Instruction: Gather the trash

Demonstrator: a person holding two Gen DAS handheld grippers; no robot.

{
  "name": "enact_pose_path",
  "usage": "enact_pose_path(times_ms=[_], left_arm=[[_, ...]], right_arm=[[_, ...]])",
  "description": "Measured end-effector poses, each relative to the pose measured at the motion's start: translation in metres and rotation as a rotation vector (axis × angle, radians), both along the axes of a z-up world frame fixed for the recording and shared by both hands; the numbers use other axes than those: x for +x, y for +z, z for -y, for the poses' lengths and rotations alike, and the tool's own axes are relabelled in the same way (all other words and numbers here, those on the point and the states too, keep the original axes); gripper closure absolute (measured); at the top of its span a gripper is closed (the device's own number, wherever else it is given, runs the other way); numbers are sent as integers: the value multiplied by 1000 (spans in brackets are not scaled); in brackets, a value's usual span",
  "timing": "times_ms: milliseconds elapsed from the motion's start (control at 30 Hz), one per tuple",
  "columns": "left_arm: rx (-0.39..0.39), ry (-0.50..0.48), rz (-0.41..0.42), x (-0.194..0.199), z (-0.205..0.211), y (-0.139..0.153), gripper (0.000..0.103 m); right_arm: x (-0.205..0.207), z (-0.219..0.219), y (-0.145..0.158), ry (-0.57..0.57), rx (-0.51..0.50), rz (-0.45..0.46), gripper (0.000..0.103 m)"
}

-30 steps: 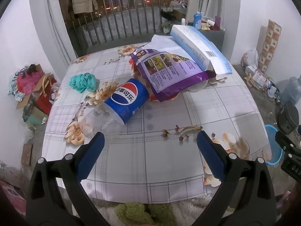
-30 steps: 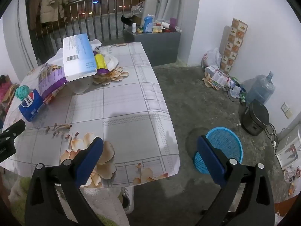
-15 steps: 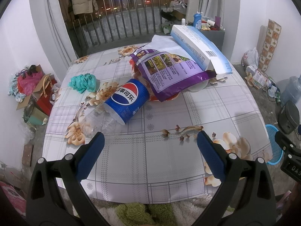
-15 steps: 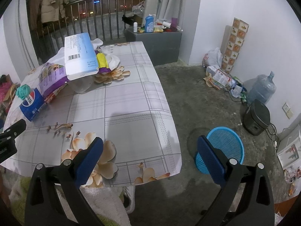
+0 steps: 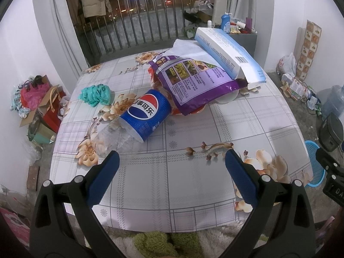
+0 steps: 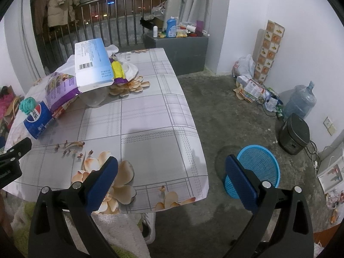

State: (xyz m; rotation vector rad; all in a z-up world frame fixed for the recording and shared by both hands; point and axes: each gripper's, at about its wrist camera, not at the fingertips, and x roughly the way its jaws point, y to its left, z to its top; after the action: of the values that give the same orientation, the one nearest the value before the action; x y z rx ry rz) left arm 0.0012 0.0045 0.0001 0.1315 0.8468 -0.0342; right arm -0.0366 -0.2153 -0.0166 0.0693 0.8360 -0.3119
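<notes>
Left hand-held gripper (image 5: 169, 165) spread wide, empty, aimed at crushed clear plastic bottle with blue cola label (image 5: 137, 122) lying on floral-clothed table (image 5: 247, 120), likely first pick. Right hand-held gripper (image 6: 171, 171) also apart, hovering toward blue mesh waste basket (image 6: 258, 163) on floor.

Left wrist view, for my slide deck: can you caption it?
Open left gripper faces a Pepsi bottle, purple bag and blue-white box on the floral table.
</notes>
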Motion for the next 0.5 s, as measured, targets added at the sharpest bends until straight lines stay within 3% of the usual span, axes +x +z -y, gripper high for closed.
enact_pose_path(times_ms=[500], left_arm=[[1,-1,0,0,0,0,9]], right_arm=[[-1,0,0,0,3,1,6]])
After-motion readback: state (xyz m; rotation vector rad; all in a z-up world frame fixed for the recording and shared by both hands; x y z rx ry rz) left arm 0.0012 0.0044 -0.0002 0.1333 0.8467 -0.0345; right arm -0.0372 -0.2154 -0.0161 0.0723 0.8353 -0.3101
